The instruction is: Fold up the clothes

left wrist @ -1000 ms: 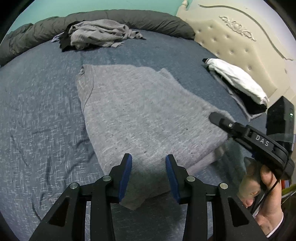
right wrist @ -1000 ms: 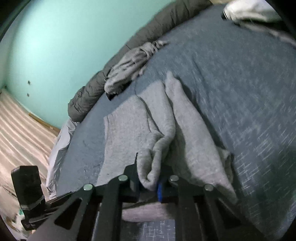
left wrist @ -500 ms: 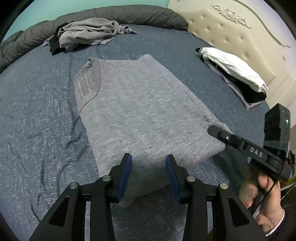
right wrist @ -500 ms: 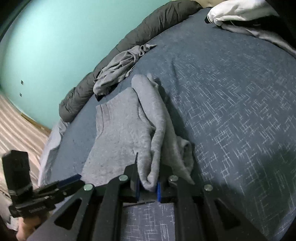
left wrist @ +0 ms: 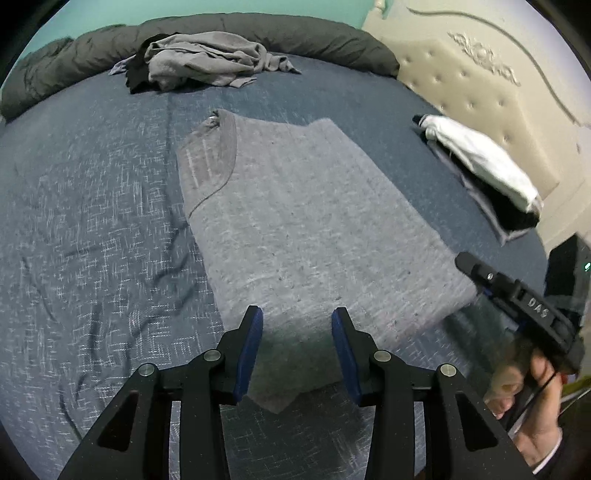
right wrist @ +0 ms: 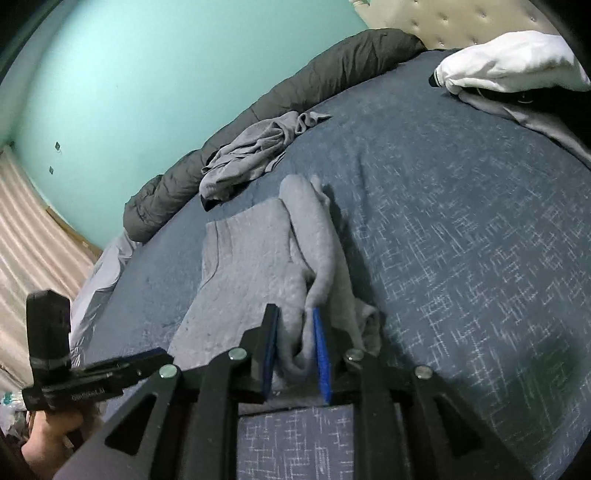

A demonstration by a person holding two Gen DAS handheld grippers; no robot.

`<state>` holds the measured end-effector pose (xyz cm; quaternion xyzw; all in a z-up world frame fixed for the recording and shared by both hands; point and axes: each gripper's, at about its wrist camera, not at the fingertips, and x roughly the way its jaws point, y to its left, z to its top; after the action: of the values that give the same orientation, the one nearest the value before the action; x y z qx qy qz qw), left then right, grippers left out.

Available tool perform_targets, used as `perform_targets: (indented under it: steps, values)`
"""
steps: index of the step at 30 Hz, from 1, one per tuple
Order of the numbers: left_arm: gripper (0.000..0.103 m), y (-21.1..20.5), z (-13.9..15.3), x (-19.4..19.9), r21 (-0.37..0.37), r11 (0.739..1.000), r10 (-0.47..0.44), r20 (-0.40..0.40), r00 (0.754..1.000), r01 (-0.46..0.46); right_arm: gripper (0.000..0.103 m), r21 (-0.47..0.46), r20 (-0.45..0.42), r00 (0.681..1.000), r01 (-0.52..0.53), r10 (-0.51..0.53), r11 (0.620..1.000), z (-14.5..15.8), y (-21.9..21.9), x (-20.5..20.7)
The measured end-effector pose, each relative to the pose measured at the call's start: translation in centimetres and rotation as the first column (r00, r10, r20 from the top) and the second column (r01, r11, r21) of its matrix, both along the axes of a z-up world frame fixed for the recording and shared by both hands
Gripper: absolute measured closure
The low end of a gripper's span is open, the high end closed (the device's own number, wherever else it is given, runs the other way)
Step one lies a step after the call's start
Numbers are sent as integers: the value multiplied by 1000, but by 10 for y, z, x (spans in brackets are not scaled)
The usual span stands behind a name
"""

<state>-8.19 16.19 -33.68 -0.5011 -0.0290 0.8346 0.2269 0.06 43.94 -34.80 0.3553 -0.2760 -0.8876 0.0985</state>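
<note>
Setting: bed (left wrist: 92,229) with a dark blue flecked cover, tufted headboard (left wrist: 476,96) at its head end, dark rolled duvet (left wrist: 258,33) along its far edge.
Task item: grey shirt (left wrist: 303,229) lying near the middle of the bed, folded lengthwise into a long panel, collar toward the far edge, hem toward the near edge.
Step in hand: judged to be the end of a side fold; the right-hand long edge has been laid over and is being let go.
Right gripper (right wrist: 295,314): jaws opening, with a bunched ridge of the grey shirt between the blue pads; the cloth no longer looks squeezed.
Left gripper (left wrist: 297,325): fingers spread partway and empty, hovering over the hem end of the shirt.
Next move: likely needs both grippers to pinch the hem corners and carry them toward the collar, after the bunched ridge is smoothed.
Other clothes: crumpled grey pile (left wrist: 207,59) by the far edge; folded stack (left wrist: 484,166) topped in white beside the headboard.
Writing: "DAS" reads on the right gripper's body in the left view; small lettering on the left gripper's body is too blurred to read.
</note>
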Motion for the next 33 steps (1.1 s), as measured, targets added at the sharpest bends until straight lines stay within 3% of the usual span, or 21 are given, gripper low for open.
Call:
perform_targets:
  steps: [5,8,10,12,17,20,23,27,33]
  values:
    - [59,-13,8,-4,32,999,27,-24,999,-26,77,-18,21,998,56,-55,998,-4,15,1]
    - [59,-26,11,-12,56,997,56,-28,998,-54,77,51,28,995,98,-99,994,5,21,2]
    - [59,-32,11,-18,64,996,69,-35,997,-67,75,45,18,996,90,-91,995,15,26,-4]
    - [57,-37,9,-24,75,994,85,-36,996,-82,65,72,19,999,45,-46,996,26,26,-20]
    - [53,-51,-2,-41,114,986,125,-29,992,-121,62,166,88,990,-128,114,978,48,14,-88]
    - [52,-57,-9,-47,134,982,136,-33,990,-130,58,296,152,968,-235,197,926,56,-4,-134]
    - [52,-62,-16,-51,150,980,138,-35,990,-131,58,313,201,936,-342,291,886,52,-20,-172]
    - [50,-79,-27,-48,163,974,165,-48,985,-155,58,377,238,924,-372,300,848,38,-30,-210]
    - [50,-87,-41,-48,169,972,168,-23,986,-162,58,434,286,925,-359,251,826,9,-37,-252]
